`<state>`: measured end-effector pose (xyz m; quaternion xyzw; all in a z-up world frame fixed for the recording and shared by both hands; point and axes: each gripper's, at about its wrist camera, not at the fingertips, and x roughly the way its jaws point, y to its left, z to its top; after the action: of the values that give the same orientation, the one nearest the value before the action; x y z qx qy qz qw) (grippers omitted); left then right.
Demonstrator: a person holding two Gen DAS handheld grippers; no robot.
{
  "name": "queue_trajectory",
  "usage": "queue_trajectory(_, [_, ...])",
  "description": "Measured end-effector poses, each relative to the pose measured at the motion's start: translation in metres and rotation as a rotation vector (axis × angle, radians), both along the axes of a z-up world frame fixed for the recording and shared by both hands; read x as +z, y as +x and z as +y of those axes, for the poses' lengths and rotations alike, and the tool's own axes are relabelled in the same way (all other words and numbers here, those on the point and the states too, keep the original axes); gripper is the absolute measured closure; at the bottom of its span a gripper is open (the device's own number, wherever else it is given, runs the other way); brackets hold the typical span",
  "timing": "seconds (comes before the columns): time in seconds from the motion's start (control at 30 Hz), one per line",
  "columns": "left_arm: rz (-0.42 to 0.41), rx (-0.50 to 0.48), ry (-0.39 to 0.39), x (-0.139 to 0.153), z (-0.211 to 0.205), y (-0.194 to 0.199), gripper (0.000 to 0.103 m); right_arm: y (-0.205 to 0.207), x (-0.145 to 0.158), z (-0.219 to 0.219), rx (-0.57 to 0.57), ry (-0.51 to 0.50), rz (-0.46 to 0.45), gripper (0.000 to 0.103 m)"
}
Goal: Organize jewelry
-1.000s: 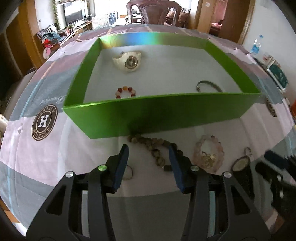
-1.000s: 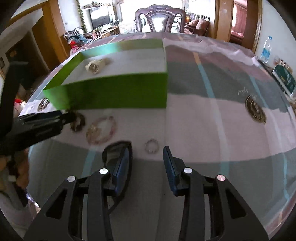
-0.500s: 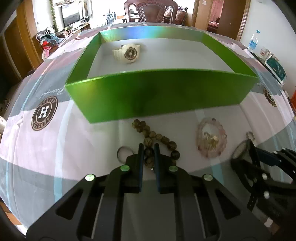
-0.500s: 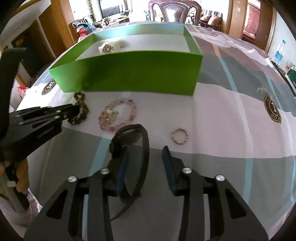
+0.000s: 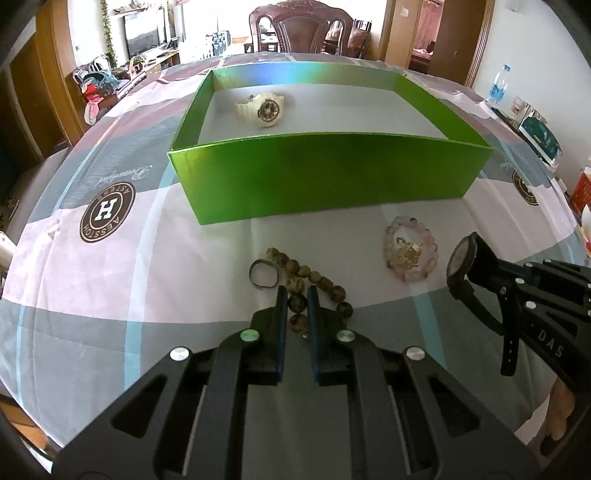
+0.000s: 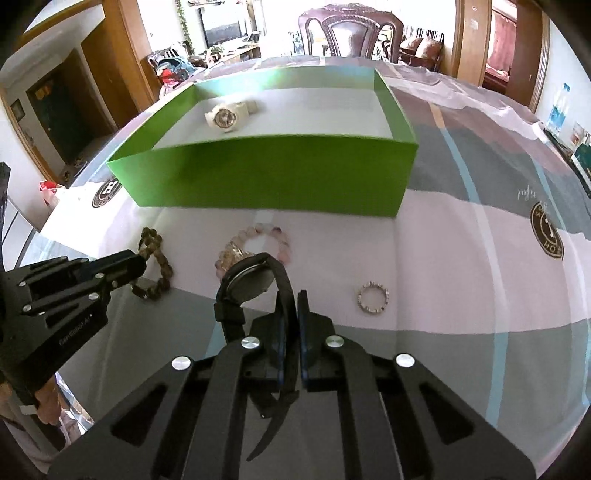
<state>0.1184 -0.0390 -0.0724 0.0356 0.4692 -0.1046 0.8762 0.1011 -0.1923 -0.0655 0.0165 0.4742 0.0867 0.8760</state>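
Note:
My left gripper is shut on a brown bead bracelet that lies on the tablecloth in front of the green box. My right gripper is shut on the strap of a black watch, held a little above the cloth; the watch also shows in the left wrist view. A white watch lies inside the box. A pink bead bracelet, a dark ring and a silver ring lie on the cloth.
The round table has a patterned cloth with brown logo badges. A wooden chair stands behind the table. A water bottle and small boxes sit at the far right edge.
My left gripper closed on the brown bead bracelet. My right gripper closed on the black watch strap and lifted it. Both pulled back, so the box's near wall hides more of its floor.

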Motion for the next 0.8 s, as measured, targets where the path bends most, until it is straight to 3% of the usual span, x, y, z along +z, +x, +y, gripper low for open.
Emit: queue_trajectory(0.8, [-0.011, 0.019, -0.003, 0.0052, 0.0061, -0.0015, 0.092, 0.0061, -0.002, -0.0006, -0.02, -0.003, 0.008, 0.096])
